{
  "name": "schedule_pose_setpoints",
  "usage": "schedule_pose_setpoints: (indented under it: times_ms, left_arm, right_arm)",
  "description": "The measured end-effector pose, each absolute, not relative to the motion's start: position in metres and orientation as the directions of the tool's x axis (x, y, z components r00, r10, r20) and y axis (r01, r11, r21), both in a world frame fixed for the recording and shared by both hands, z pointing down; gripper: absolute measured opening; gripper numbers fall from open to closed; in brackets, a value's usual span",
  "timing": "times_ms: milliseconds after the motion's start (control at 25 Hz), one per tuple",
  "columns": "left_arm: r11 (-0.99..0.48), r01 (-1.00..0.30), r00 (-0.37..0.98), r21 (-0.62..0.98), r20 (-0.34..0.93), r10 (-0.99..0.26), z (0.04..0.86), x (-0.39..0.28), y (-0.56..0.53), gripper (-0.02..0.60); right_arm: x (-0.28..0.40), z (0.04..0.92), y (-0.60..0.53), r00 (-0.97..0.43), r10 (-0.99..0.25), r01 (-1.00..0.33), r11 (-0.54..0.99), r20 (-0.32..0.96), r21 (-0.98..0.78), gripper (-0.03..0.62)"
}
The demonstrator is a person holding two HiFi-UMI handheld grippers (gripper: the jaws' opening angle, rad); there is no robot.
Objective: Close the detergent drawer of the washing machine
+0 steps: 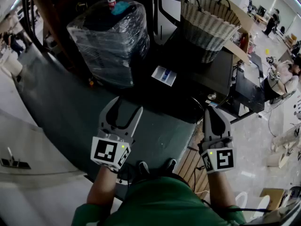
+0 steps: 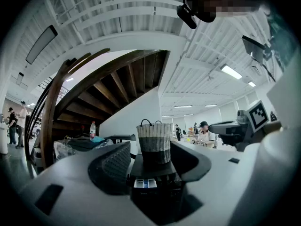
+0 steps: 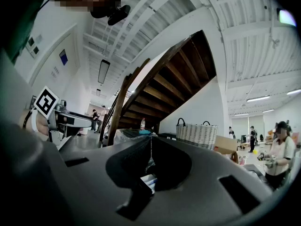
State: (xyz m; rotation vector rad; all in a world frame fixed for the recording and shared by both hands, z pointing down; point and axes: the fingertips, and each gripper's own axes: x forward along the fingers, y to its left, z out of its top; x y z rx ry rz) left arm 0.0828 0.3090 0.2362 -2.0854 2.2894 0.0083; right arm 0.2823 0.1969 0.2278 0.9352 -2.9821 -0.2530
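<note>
Left gripper (image 1: 127, 106) fingers apart, right gripper (image 1: 212, 109) fingers together, detergent drawer (image 1: 164, 75) open beyond them

Dark floor (image 1: 61, 107): plastic-wrapped stack (image 1: 110, 41) stands directly on it, with the washing machine (image 1: 186, 55) just beside. The machine top carries an upright woven basket (image 1: 207, 25).

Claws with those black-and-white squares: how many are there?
2. The left claw sits lower left in the head view, jaws apart and empty; the right claw sits lower right, jaws together. None looks hidden.
</note>
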Motion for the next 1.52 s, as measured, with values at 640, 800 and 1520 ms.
schedule_pose_setpoints:
  times_ms: [640, 800, 1520]
  left_arm:
    - [0.097, -0.995, -0.093, -0.037, -0.085, -0.992, 0.233, 0.044, 0.352, 0.278]
    - [0.101, -0.995, -0.099, -0.018, -0.089, -0.991, 0.239, 0.023, 0.367, 0.278]
    - [0.088, -0.996, -0.089, -0.013, 0.04, -0.995, 0.3, -0.025, 0.294, 0.279]
  right_arm:
    - [0.258, 0.219, 0.223, -0.776, -0.629, -0.628, 0.763, -0.048, 0.154, 0.181]
    - [0.24, 0.22, 0.238, -0.775, -0.63, -0.627, 0.761, -0.041, 0.167, 0.187]
    - [0.171, 0.286, 0.166, -0.802, -0.595, -0.592, 0.804, 0.053, 0.063, 0.189]
